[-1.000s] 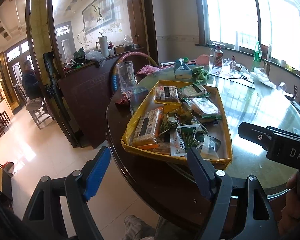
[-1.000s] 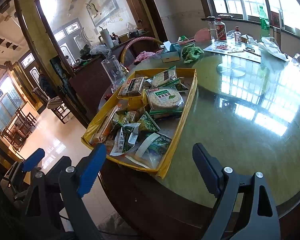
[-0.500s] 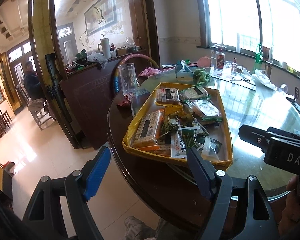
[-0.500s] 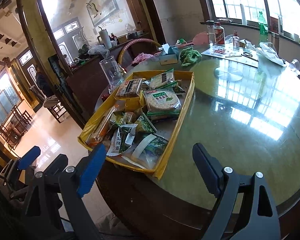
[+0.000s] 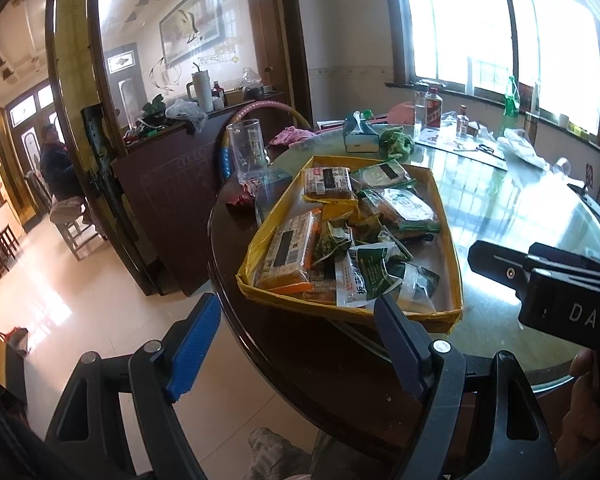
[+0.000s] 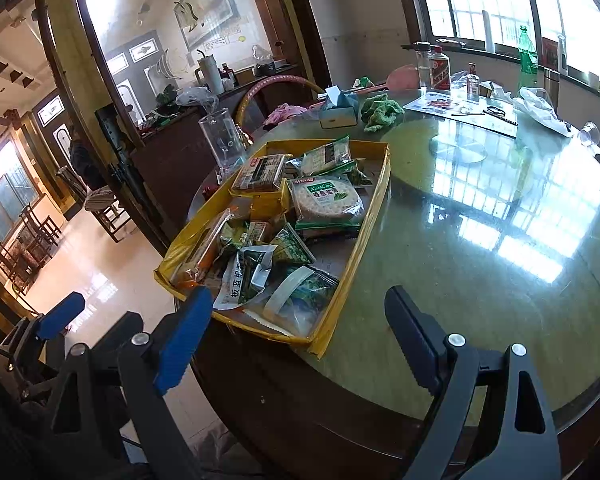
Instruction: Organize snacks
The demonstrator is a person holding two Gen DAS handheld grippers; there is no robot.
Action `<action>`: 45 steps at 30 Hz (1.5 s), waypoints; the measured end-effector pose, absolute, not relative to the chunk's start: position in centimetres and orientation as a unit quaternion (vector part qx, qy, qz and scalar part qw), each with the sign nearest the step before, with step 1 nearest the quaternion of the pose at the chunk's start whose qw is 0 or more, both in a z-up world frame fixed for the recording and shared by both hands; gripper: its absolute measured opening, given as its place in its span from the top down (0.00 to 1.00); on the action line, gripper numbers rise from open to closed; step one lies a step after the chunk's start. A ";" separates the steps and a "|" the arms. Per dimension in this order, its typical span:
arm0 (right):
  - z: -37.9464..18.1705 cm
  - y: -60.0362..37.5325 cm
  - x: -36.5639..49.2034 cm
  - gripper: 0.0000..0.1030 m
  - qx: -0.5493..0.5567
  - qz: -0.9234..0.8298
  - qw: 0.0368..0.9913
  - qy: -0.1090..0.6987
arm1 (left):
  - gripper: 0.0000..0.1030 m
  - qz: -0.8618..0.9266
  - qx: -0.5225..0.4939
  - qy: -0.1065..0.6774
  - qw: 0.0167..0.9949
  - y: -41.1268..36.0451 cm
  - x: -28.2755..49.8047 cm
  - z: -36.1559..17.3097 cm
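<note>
A yellow cardboard tray (image 5: 448, 240) (image 6: 374, 204) full of snack packets stands at the near left edge of the round glass-topped table (image 6: 480, 216). In it lie a round cracker pack (image 6: 327, 200), a brown bar pack (image 6: 262, 171), an orange-edged pack (image 5: 288, 248) and several green sachets (image 5: 374, 272). My left gripper (image 5: 296, 340) is open and empty, in front of the table edge, short of the tray. My right gripper (image 6: 296, 336) is open and empty, just before the tray's near corner. The right gripper's body shows in the left wrist view (image 5: 556, 284).
A clear glass mug (image 6: 223, 142) stands left of the tray. Farther back are a tissue box (image 6: 338, 110), a green cloth (image 6: 380, 110), bottles (image 6: 439, 72) and papers near the window. A dark cabinet (image 5: 164, 184) and tiled floor lie to the left.
Both grippers have drifted slightly; the tray sits a little lower and nearer in both views. Jaws stay open.
</note>
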State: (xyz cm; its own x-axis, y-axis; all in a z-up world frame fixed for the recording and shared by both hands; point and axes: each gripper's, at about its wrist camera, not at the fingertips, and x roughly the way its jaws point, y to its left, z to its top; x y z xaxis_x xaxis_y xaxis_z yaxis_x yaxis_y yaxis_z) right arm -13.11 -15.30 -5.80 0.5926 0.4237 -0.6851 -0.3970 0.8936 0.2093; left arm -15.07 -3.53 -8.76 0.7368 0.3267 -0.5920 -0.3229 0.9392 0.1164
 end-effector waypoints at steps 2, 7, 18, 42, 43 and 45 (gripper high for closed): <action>-5.8 -15.4 -13.1 0.15 0.017 0.228 0.893 0.387 | 0.23 0.173 0.005 0.319 0.932 -3.6 -15.1 -8.8; -6.0 -15.3 -13.2 0.15 0.019 0.227 0.893 0.388 | 0.23 0.175 0.007 0.319 0.931 -3.7 -15.2 -8.8; -6.1 -15.2 -13.2 0.15 0.019 0.228 0.893 0.389 | 0.23 0.176 0.013 0.322 0.930 -3.6 -15.1 -8.9; -6.0 -15.2 -13.2 0.15 0.019 0.228 0.892 0.389 | 0.23 0.177 0.019 0.322 0.930 -3.4 -15.0 -9.2; -6.0 -15.2 -13.2 0.15 0.019 0.228 0.892 0.390 | 0.23 0.177 0.019 0.322 0.930 -3.4 -15.0 -9.2; -6.0 -15.2 -13.2 0.15 0.019 0.227 0.892 0.389 | 0.23 0.177 0.019 0.323 0.929 -3.4 -14.9 -9.4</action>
